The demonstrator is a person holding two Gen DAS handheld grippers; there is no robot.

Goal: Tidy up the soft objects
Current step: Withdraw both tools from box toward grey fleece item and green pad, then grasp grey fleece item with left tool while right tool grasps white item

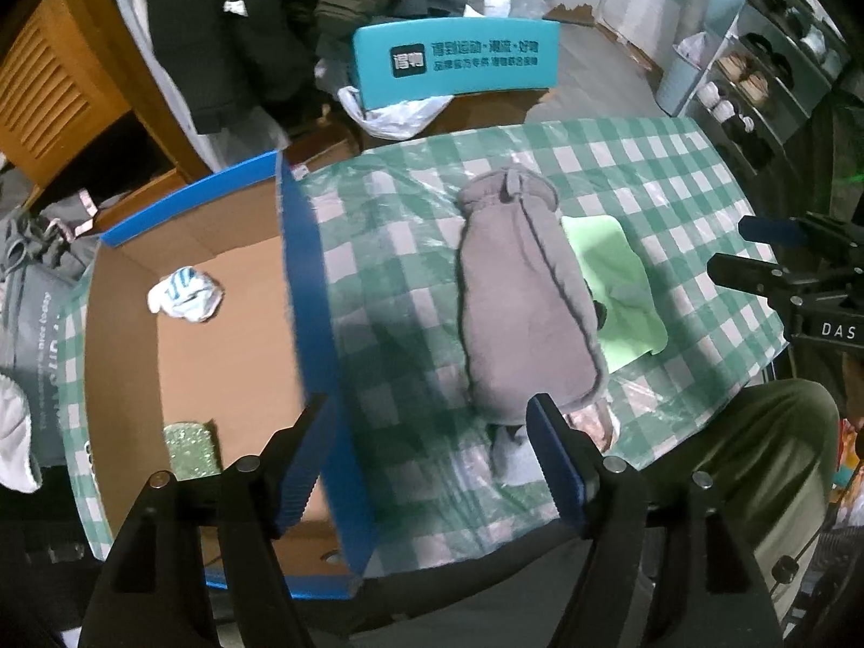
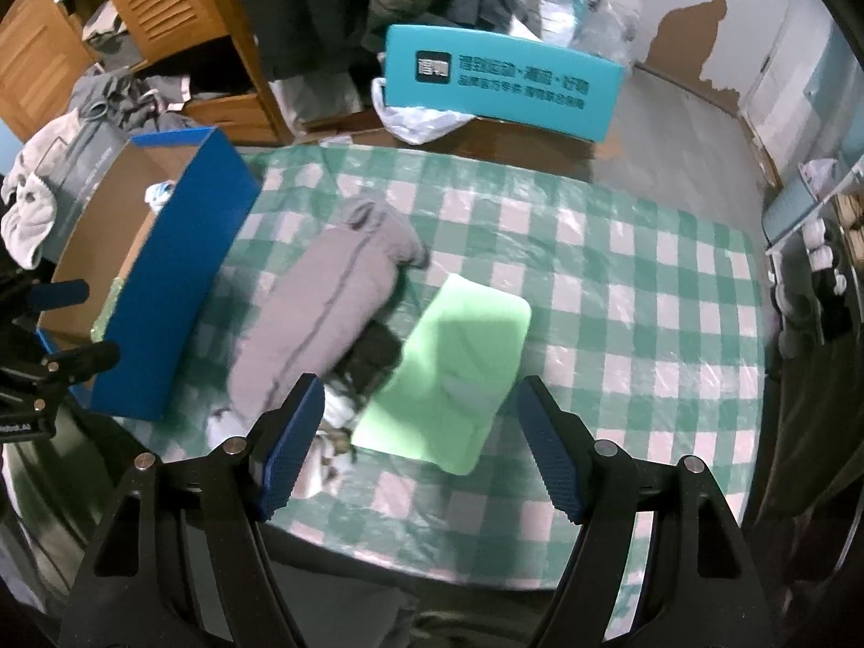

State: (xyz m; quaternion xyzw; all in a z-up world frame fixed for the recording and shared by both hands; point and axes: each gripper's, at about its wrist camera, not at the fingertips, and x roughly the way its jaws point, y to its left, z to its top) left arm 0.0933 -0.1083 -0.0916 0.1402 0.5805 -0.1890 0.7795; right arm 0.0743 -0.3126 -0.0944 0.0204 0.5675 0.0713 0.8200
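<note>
Grey garment [image 1: 524,291]: lay stretched out in the middle of the table, long way running from the far side toward the near edge, its hood end at the far side.
Green cloth [image 2: 453,372]: a flat folded rectangle, lay just beside the grey garment on its right, touching or slightly tucked under it near the middle.
Small pale items [image 2: 324,421]: a little heap at the near end of the grey garment, close to the table's near edge; too blurred to name.
Box [image 1: 302,270]: open cardboard box with blue walls, sat at the table's left edge, its right wall near the grey garment.
In the box: a white and blue crumpled piece [image 1: 186,294] on the floor toward the far side, and a green sparkly thing [image 1: 191,448] at the near wall.
Table [image 2: 648,335]: covered in green and white check under clear plastic.
Left gripper [image 1: 426,448]: jaws stood wide apart, nothing between them, hung over the box's right wall and the near end of the grey garment.
Right gripper [image 2: 421,432]: jaws wide apart too, empty, hung above the near end of the green cloth.
Beyond the table: a teal board with printed text [image 2: 502,81], a white plastic bag [image 2: 416,119] and dark coats hanging behind.
</note>
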